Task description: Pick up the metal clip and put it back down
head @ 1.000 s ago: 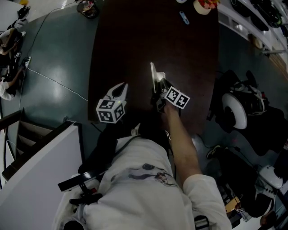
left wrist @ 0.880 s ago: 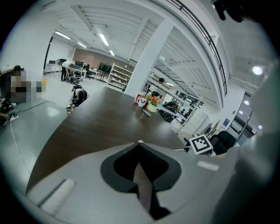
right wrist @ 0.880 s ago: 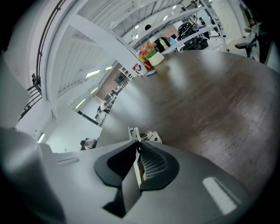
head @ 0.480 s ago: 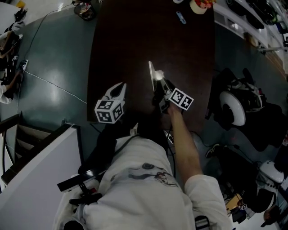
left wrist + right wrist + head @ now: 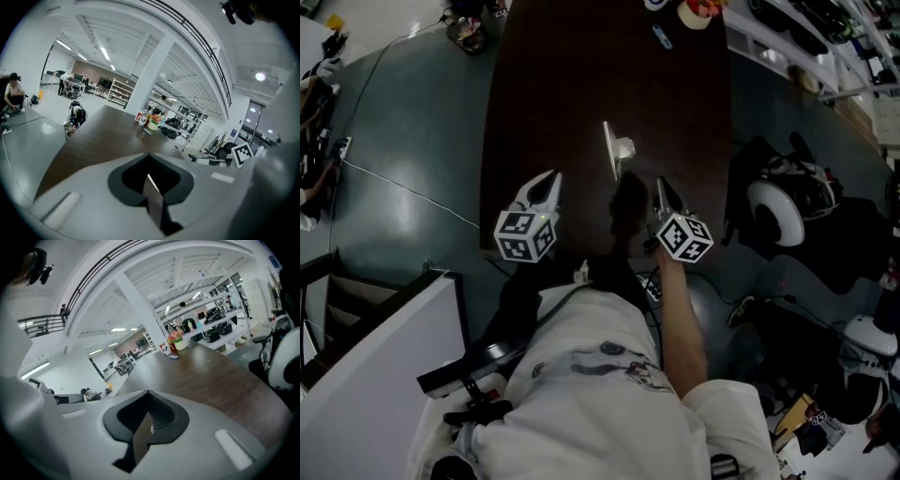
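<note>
Left tool [image 5: 551, 180] over the near edge of the worktop [image 5: 553, 84], jaws pressed together, nothing in them. Right tool [image 5: 661, 187] at its 3 o'clock, also pressed together, empty. Metal clip [image 5: 617, 150] sits on the worktop further out: 1 o'clock from the left tool, 11 o'clock from the right, touching neither. Cups [image 5: 694, 11] at the far end, 12 o'clock.
</note>
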Demonstrator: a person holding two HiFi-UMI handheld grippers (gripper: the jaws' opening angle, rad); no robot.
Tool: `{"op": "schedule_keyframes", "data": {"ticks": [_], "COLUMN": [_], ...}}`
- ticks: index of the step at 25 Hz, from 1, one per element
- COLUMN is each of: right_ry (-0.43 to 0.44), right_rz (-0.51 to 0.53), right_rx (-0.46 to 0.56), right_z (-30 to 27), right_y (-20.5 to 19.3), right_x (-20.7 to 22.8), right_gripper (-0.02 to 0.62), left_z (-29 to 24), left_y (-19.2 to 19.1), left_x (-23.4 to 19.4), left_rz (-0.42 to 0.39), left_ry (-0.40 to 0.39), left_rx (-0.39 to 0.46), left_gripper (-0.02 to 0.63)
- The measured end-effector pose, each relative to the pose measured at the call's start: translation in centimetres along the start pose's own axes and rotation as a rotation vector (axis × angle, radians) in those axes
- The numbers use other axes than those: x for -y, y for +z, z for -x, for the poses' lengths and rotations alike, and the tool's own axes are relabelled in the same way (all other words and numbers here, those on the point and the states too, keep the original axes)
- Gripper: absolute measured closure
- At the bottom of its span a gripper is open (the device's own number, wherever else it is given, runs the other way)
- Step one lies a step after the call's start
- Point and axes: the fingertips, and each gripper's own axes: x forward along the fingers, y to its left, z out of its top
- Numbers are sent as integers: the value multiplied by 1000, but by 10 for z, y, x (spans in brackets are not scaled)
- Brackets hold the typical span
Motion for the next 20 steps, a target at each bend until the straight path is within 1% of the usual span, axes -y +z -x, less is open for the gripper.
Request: {"op": "schedule_keyframes", "data": {"ticks": [4,8,12,15,20], "right_ry": [-7,-4,6,29,51], "right_rz": [124,206,296,352,399], "right_rx": [48,103,167,213,266], "right_z": [28,62,104,139,196], "right_y": [11,21,28,30,24], "right_x": [-27,-47,-65,-76,-85], "right_gripper": [595,595,595,595,595], "left_z": [13,32,61,84,122], "left_y": [8,16,16,3,-26], "left_x": [22,48,81,107,146], "left_rz": [-39,-88,-133,-152,-174], "left_ry": [-10,-12,-5,7,34], "left_rx": [57,124,201,243,272], "left_gripper": [612,612,612,611,611]}}
